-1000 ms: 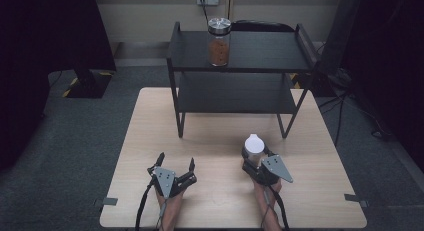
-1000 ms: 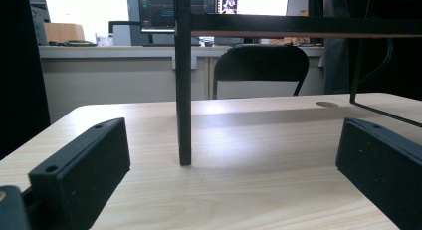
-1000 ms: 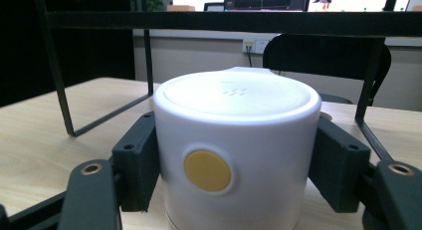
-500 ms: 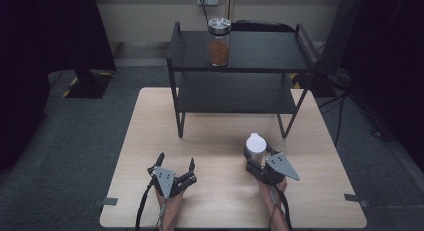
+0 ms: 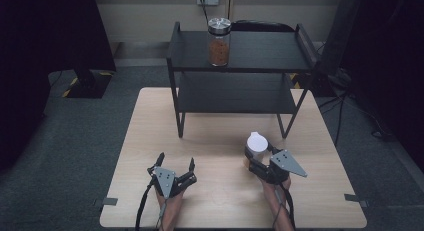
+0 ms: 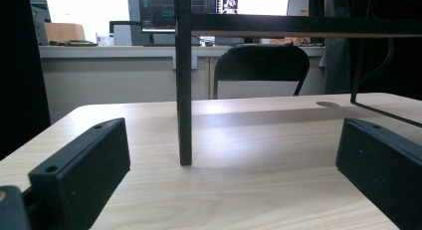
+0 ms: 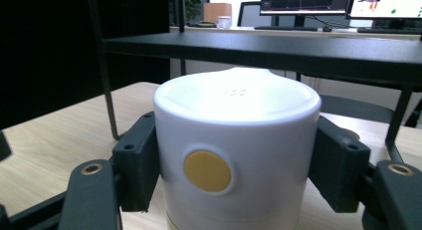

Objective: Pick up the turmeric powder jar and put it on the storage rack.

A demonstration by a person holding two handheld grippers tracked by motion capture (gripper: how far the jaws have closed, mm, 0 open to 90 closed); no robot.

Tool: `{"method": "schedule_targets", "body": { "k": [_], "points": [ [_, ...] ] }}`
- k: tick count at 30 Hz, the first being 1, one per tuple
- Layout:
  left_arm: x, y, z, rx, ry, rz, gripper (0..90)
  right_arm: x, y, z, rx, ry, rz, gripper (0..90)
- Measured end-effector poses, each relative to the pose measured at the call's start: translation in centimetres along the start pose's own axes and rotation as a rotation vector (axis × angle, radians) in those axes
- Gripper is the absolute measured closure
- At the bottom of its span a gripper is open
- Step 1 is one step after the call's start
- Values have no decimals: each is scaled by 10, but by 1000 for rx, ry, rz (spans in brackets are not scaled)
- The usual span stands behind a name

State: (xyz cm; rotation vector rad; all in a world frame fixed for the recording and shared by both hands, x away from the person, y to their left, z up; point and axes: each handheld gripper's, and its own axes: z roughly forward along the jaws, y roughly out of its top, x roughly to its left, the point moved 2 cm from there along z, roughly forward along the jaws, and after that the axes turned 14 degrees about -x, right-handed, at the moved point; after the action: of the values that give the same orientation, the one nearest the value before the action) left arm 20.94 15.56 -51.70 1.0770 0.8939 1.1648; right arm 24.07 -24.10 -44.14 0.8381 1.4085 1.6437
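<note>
Two black jaws of the right gripper [image 5: 256, 158] clamp the white container [image 7: 236, 155] at lower right of the high view, in front of the black shelf [image 5: 240, 51]. A smooth wall could slip from the pads, or the lid could clip the lower shelf edge. Left gripper [image 5: 175, 166] sits open and empty at lower centre. The container's base is cut off; its contents are hidden.

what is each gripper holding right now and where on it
The right gripper clamps a white container with a yellow dot, its jaws on opposite sides of the body below the lid. The left gripper is open and holds nothing.
</note>
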Motion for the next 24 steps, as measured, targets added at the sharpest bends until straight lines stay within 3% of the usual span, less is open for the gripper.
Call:
{"method": "schedule_targets", "body": {
  "k": [17,24],
  "points": [
    [0,0,0,0,0,0,1,-10,37,5,-29,118,-26,301],
    [0,0,0,0,0,0,0,-16,51,7,-33,157,-13,301]
  ]
}}
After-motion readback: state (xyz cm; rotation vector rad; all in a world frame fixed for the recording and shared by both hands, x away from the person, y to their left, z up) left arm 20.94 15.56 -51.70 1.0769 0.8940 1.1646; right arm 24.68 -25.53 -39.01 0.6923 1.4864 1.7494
